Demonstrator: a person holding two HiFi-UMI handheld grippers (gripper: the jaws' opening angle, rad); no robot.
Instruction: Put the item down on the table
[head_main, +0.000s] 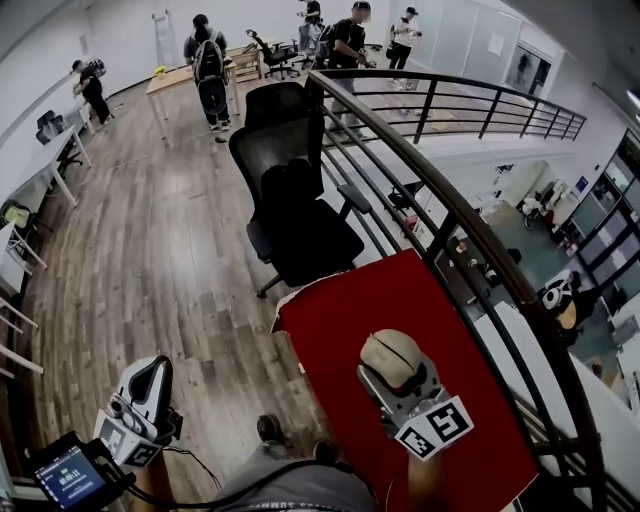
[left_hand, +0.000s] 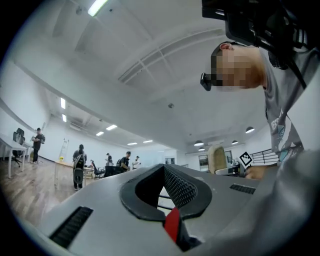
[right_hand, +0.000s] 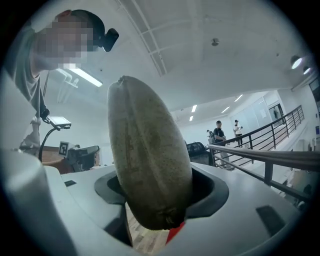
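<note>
Two grippers, one loaded. Head view: right gripper is clamped on the tan oval item, with the red table beneath it. I can't tell if they touch. Left gripper hangs well off to its left, over the floor. Left gripper view: jaws meet at the tips, nothing between. Right gripper view: item stands wedged between spread jaws. My advice: lower until it rests flat, then release slowly. It's rounded and likely to roll.

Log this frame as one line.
right gripper: shut on tan item | over red table, not set down | left gripper: shut, empty, off table
</note>
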